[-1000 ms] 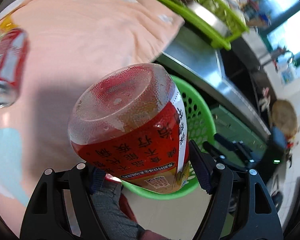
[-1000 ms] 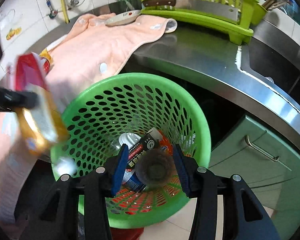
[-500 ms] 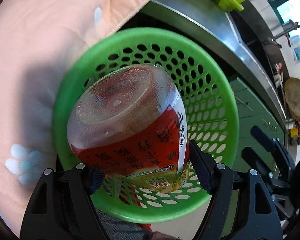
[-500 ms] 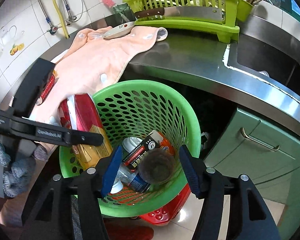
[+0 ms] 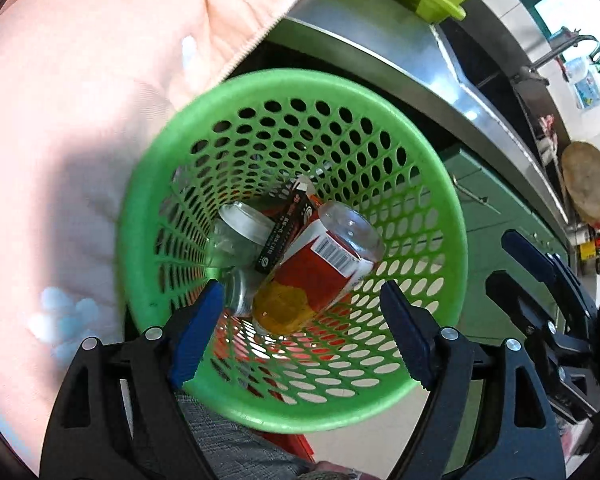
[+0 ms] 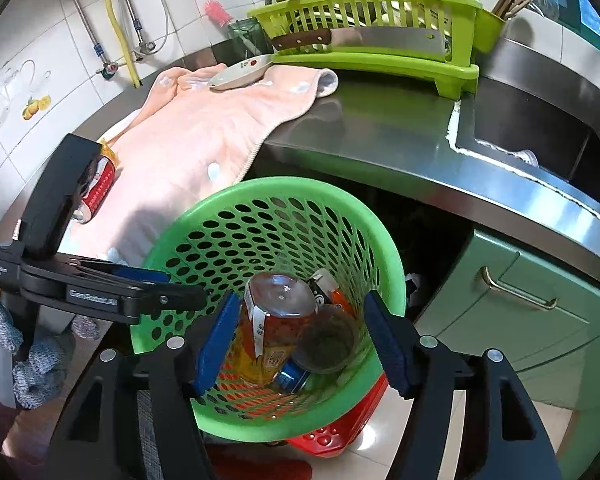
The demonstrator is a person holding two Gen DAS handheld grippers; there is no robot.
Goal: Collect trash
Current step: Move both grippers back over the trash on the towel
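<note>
Red-labelled bottle [image 6: 274, 320] lies inside the green basket [image 6: 236, 216], right tool [image 6: 300, 344] spread above it.

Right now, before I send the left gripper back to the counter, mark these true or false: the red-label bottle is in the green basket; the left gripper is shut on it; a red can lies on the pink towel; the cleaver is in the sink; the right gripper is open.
1. The red-label bottle lies inside the green basket. True.
2. The left gripper is shut on it. False: its jaws are open and hold nothing.
3. A red can lies on the pink towel. True.
4. The cleaver is in the sink. False: it rests on the green dish rack.
5. The right gripper is open. True.
</note>
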